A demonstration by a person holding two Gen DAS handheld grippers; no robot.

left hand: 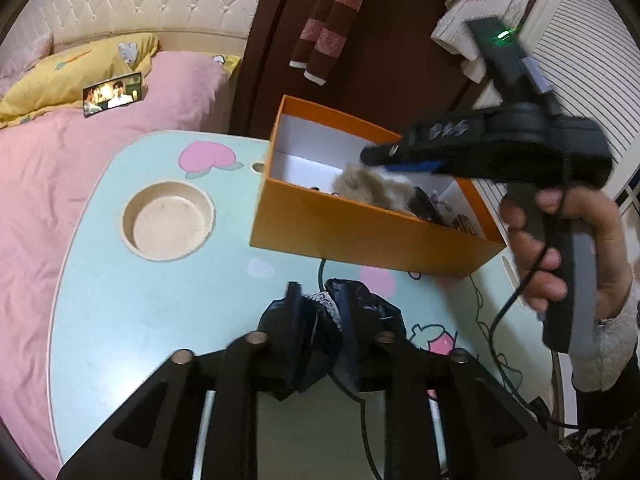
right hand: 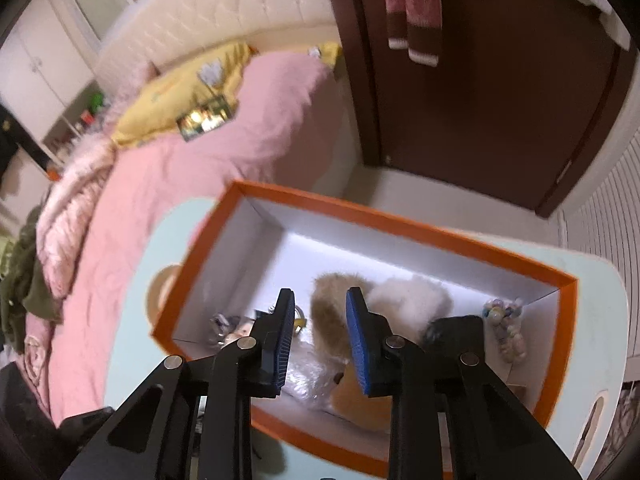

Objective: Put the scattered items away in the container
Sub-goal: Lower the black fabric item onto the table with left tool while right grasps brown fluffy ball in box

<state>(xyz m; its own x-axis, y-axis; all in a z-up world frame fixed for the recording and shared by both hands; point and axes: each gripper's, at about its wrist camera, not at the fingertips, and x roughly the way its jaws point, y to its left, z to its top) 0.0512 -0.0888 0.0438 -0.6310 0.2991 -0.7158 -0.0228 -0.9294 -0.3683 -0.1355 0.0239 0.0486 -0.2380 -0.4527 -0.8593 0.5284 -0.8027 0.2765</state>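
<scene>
Left gripper (left hand: 320, 300) points down at the bench (left hand: 160, 300), its two fingers standing on either side of a crumpled dark cloth with a lace edge (left hand: 320, 336); the cloth sits between the pads, though whether they actually press on it is hard to tell from this angle. Just beyond the cloth, the orange box (left hand: 360, 240) rests on the pale blue bench top, near its far edge. A round recessed cup holder (left hand: 168, 220) lies to the left of the box, well apart from the cloth.

Right gripper (right hand: 320, 340) hangs over the open box (right hand: 400, 216), jaws parted with nothing between the blue pads. Below it, inside the white-lined box, lie a brown and white furry item (right hand: 380, 296), a string of pale beads (right hand: 504, 328) in the right corner, a clear plastic-wrapped piece (right hand: 308, 376) and some small items at the left end, too blurred to name. In the left wrist view the right gripper (left hand: 376, 156) and the hand (left hand: 560, 248) holding its grip cross above the box's right end, hiding part of the contents there.

Beyond the bench lie a bed with a pink quilt (left hand: 80, 152), a yellow pillow (left hand: 72, 72), and a dark brown door (right hand: 480, 100) with a striped scarf (left hand: 332, 20) hanging.
</scene>
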